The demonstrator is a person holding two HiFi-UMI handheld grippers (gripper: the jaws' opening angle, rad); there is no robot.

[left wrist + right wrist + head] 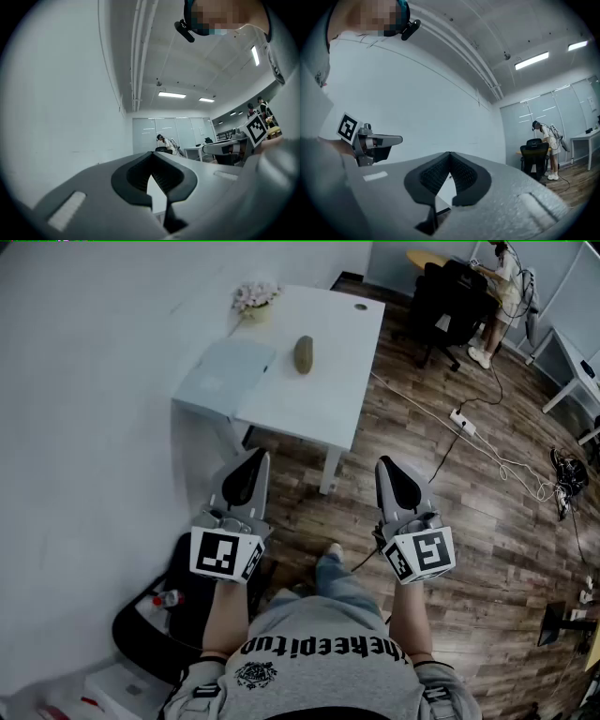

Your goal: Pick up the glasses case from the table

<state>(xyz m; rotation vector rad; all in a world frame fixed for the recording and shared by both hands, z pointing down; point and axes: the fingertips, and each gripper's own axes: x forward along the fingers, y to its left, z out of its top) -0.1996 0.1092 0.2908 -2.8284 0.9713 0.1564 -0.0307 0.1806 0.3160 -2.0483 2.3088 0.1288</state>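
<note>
Just past your grey shirt (319, 652), your left hand-held gripper (257, 460) and right hand-held gripper (386, 467) point forward, each with jaws pressed together on nothing. Well beyond them, the olive glasses case (304, 354) lies on the white counter (319, 395).

On the table (314, 413) the glasses case (304, 354) lies midway between the left and right edges. The flower pot (255, 298) stands behind it at the far left corner, and a flat pad (225, 376) lies along the left edge. The left tongs (258, 457) and right tongs (385, 465) hang side by side before the near edge, over the floor (487, 521).
</note>
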